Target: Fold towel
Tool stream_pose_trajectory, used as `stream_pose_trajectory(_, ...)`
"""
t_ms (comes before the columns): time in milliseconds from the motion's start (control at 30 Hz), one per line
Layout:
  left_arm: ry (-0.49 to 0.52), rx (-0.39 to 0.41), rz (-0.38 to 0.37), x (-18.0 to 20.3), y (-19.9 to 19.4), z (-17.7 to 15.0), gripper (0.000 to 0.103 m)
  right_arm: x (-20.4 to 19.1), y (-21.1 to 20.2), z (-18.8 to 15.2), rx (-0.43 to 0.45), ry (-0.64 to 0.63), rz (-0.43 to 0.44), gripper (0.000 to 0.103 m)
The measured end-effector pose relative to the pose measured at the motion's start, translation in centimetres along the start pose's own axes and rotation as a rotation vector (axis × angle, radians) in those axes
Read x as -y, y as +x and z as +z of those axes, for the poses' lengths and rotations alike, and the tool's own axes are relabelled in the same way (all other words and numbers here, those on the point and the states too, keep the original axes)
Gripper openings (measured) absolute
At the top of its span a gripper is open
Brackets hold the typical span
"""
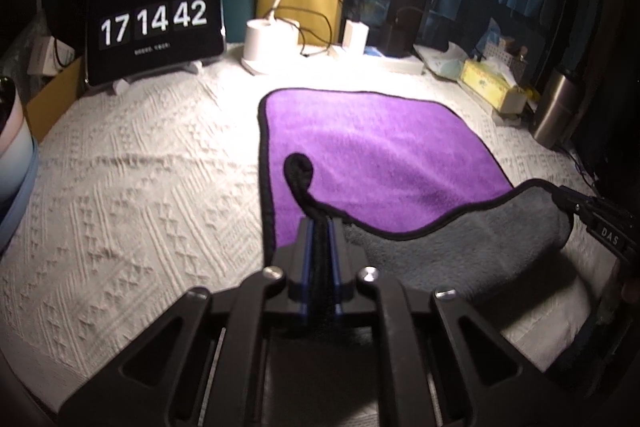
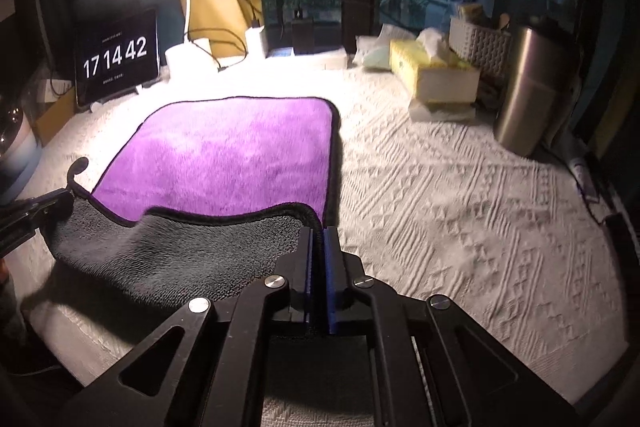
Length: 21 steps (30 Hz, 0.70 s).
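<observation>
Both grippers, left gripper and right gripper, are pinching the towel near corners with fingers closed, lifting its near edge off the table, purple face stretching away toward the far edge.

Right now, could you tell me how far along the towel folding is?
Done: both near corners are gripped. The left gripper and right gripper are each shut on the towel. In hand: the near edge is lifted and turned over, showing the grey underside above the purple face. Left: that edge has not yet reached the far edge, which lies flat on the white bedspread; then release.
</observation>
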<state>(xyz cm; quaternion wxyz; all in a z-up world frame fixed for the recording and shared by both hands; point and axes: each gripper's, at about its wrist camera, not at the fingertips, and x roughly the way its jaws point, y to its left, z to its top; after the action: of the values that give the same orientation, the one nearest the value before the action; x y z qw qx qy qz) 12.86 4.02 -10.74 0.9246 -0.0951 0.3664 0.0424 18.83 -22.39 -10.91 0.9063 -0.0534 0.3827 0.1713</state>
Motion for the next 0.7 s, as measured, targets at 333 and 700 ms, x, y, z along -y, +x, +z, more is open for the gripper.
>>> stream_pose_trajectory(333,-0.015,0.084,0.021,-0.4,-1.0,1.7,0.008,0.0,-1.0,1.8,0.057,-0.010,-0.023,0.006)
stream_pose_trajectory(700,-0.011,0.122,0.032,-0.7,-0.5,3.7,0.008,0.1,-0.7,3.6,0.089,-0.016,-0.036,0.006)
